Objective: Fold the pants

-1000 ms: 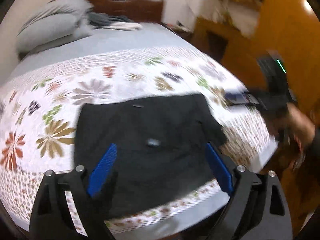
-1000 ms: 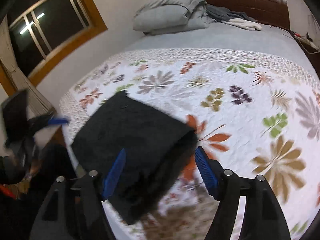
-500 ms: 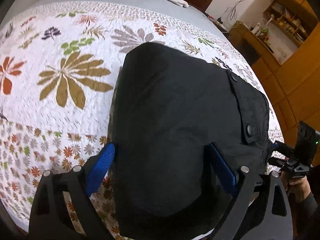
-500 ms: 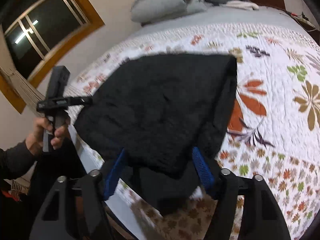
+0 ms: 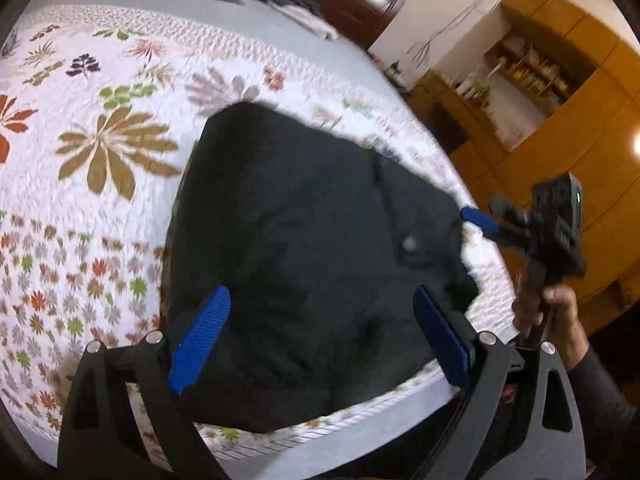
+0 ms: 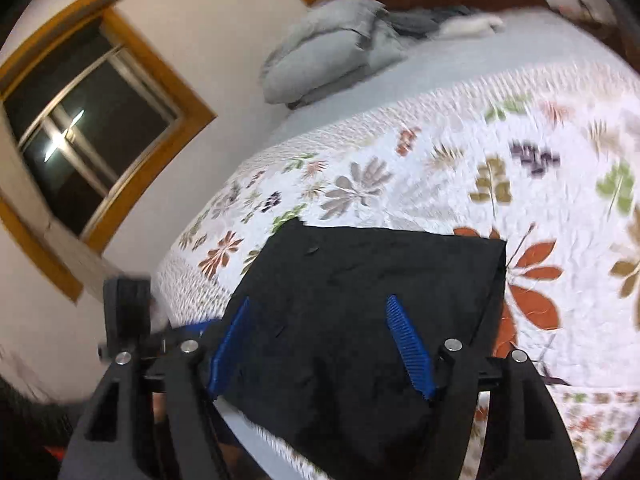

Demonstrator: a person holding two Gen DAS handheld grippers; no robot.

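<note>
The black pants [image 5: 304,248] are seen folded on the floral bedspread [image 5: 100,168], near the bed's edge. Both the left tool [image 5: 320,340] and right tool [image 6: 324,348] are held apart, empty. No writing can be read.

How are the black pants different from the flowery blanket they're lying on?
The black pants are plain and dark; the flowery blanket is white with colourful leaves and flowers. The pants are folded into a small block near the bed's edge; the blanket spreads wide across the bed. Both are soft cloth, lying flat.
</note>
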